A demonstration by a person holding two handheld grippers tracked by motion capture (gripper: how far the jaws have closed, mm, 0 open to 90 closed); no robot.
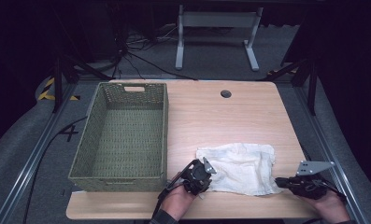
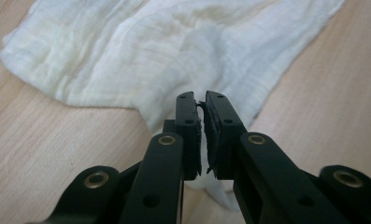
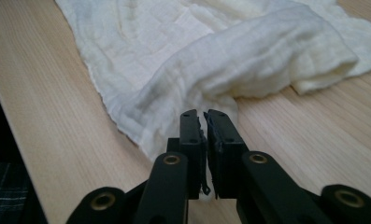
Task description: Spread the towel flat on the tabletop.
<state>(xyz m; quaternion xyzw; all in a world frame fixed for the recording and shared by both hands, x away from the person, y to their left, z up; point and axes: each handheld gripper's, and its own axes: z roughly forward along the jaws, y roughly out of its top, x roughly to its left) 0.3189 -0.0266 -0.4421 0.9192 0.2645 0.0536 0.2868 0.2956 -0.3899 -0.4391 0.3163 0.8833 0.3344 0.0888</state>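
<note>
From the high view, a crumpled white cloth [image 1: 239,167] lies on the near right part of the wooden table [image 1: 206,116], with a green woven basket [image 1: 122,135] well to its left. The person's left hand [image 1: 177,198] comes up from the bottom edge, angled toward the right, and its left gripper [image 1: 205,181] meets the cloth's near left corner. The right hand [image 1: 330,205] sits low at the table's near right corner, wrist turned so the right gripper [image 1: 280,182] points leftward and level at the cloth's near right corner.

In the left gripper view, the left gripper [image 2: 203,100] has its jaws pressed together on a thin fold of cloth [image 2: 174,56], which runs between and below them.

In the right gripper view, the right gripper [image 3: 203,116] has its jaws drawn together, pinching the edge of the cloth [image 3: 211,60], a scrap of which shows beneath them
</note>
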